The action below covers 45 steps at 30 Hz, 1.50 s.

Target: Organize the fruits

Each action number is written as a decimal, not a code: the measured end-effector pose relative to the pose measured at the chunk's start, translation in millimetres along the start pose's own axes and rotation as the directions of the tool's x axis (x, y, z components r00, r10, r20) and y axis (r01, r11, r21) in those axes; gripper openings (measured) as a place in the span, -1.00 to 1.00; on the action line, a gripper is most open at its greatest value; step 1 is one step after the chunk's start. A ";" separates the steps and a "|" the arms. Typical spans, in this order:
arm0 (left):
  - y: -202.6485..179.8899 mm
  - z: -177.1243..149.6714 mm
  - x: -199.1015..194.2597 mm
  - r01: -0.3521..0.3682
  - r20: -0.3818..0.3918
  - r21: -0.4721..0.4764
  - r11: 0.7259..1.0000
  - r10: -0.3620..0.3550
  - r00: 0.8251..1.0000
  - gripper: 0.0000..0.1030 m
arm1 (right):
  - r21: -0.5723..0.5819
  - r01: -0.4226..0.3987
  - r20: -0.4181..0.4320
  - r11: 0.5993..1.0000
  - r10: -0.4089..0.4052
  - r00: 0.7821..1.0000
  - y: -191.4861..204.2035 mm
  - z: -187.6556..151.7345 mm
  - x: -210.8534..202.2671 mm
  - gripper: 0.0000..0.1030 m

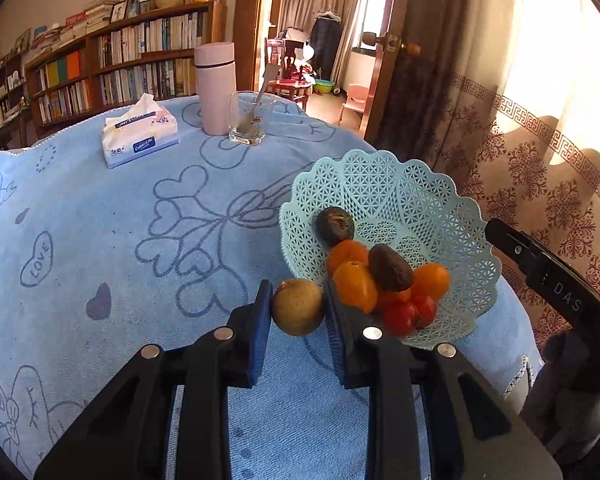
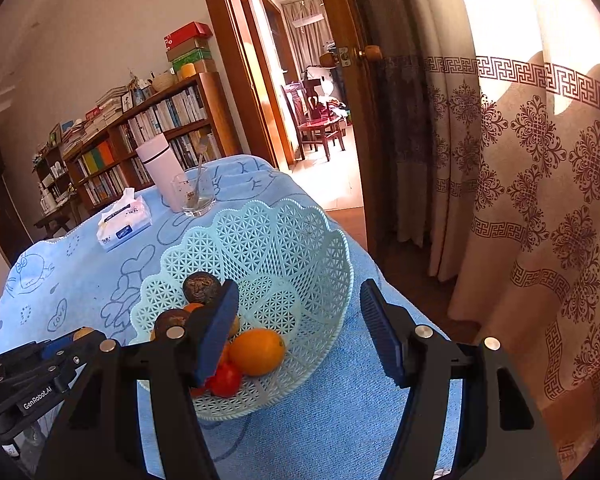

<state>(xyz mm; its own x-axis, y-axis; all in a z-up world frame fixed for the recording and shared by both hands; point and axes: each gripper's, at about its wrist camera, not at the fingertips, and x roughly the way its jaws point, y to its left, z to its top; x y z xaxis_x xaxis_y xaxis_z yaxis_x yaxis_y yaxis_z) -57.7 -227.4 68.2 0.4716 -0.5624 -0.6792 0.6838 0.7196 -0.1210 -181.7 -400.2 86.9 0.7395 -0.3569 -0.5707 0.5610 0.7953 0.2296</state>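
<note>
My left gripper (image 1: 298,306) is shut on a round yellow-brown fruit (image 1: 298,307), held just left of the mint lattice basket (image 1: 388,184). The basket holds orange fruits (image 1: 354,286), two dark brown fruits (image 1: 390,267) and red tomatoes (image 1: 400,316). My right gripper (image 2: 296,326) is open and empty, above the near side of the same basket (image 2: 284,240), with its left finger over the fruit pile. An orange fruit (image 2: 257,351) and a red tomato (image 2: 226,378) show beside that finger. The left gripper (image 2: 66,344) shows at the lower left of the right wrist view.
On the blue tablecloth (image 1: 120,240) stand a tissue pack (image 1: 138,136), a pink thermos (image 1: 215,88) and a glass with a spoon (image 1: 248,120) at the far side. A patterned curtain (image 2: 540,180) hangs to the right. A bookshelf and an open doorway lie beyond.
</note>
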 end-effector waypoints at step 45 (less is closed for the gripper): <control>-15.3 -17.0 -0.2 -0.350 0.145 0.189 0.918 0.326 0.934 0.90 | -0.184 -0.057 -0.118 0.981 0.035 0.992 29.9 -48.9 -6.3 0.92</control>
<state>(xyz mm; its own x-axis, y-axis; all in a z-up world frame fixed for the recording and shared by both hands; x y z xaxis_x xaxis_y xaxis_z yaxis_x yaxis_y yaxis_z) -77.8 -231.4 57.9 0.7441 -0.3495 -0.5694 0.5676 0.7802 0.2629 -187.7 -350.2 58.8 0.7095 -0.2682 -0.6517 0.4403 0.8907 0.1128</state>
